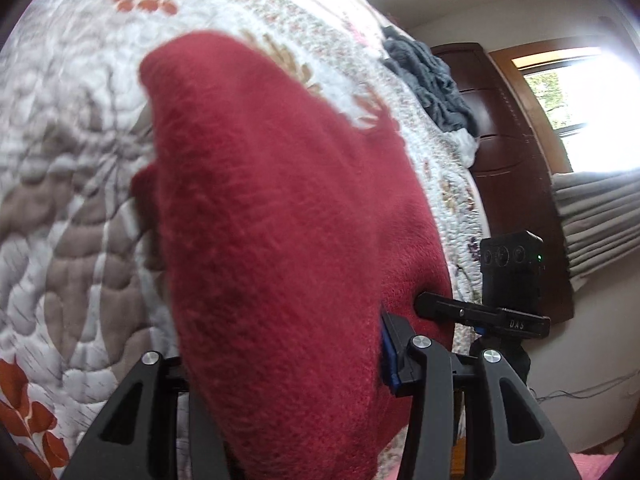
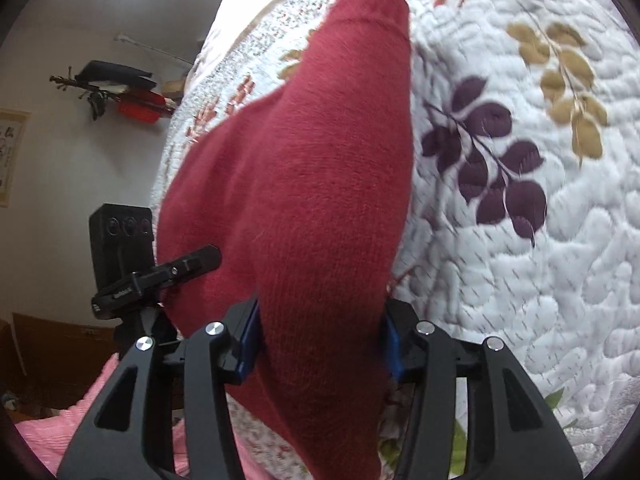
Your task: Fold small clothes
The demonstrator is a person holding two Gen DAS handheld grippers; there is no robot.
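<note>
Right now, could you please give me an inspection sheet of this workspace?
Surface: quilted bedspread with a leaf print, lying flat.
Job's things: one red knit garment, lifted off the quilt and hanging between both grippers.
Clutter: grey crumpled cloth at the far edge of the bed; pink fabric near the bed's edge.
Grippers: left hand-held gripper shut on the garment; right hand-held gripper shut on the garment.
Cables: a thin cable on the floor by the wall.
Surroundings: dark wooden headboard, window, grey curtain, wall hooks with hanging items.
</note>
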